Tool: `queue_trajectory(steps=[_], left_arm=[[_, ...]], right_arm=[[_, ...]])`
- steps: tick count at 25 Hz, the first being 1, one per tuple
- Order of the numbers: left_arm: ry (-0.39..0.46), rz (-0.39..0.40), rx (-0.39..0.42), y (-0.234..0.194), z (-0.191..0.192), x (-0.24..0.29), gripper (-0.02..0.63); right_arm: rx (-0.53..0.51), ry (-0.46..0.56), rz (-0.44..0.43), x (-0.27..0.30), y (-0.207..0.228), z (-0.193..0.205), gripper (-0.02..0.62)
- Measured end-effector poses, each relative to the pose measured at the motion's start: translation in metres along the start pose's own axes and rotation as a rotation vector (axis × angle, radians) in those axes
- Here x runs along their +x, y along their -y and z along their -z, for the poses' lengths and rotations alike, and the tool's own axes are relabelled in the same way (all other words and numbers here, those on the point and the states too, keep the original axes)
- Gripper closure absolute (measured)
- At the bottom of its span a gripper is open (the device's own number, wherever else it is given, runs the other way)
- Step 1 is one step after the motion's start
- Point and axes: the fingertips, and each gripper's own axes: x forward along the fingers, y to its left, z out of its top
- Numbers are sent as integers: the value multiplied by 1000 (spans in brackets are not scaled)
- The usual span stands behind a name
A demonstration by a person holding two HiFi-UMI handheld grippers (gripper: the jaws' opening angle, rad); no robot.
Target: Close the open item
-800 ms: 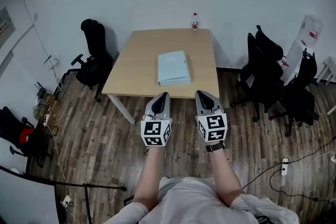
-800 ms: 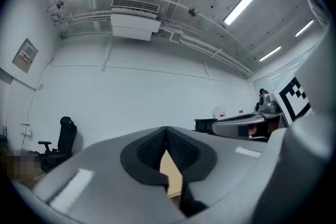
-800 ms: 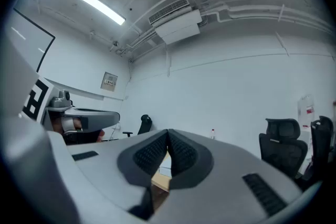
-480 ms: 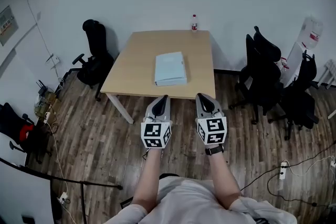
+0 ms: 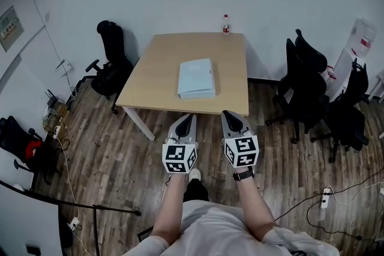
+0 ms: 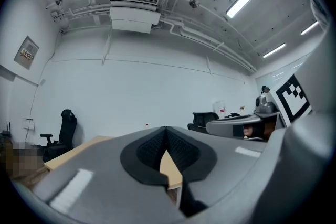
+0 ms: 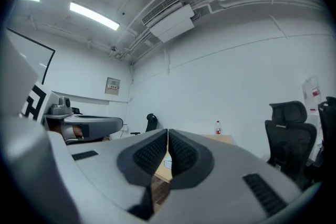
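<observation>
**Ana:** Where is the thing to close?

**Ben:** It is a pale blue folder (image 5: pixel 196 78), flat and smooth, shaped like a rectangle. It lies on the light wooden table (image 5: pixel 153 72), ahead of both grippers and well apart from them. It sits more in front of the left one. From here I cannot tell if it is open.

**Ana:** What about the grippers?

**Ben:** The left gripper (image 5: pixel 189 117) has its grey pointed jaws pressed together on nothing. The right gripper (image 5: pixel 225 114) is the same, tips touching and empty. The black pads (image 6: pixel 181 150) inside are bumpy.

**Ana:** Anything else?

**Ben:** A small bottle (image 5: pixel 225 24) stands on the table's far edge, far beyond the right gripper. Under both grippers is a floor (image 5: pixel 120 159) of dark wood planks
</observation>
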Motion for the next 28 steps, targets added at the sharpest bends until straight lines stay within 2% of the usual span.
queue_trajectory(steps=[9,20,28], left_arm=[[20,-3,-53,-64,10,85,597],[-16,52,-59,-166,26,203,597],[-26,111,-85,-222,38,268,597]], right_arm=[[-28,-43,-25,95,13,13,581],[15,-96,64,243,54,23,581],[14,-119,117,325,66,32,581]])
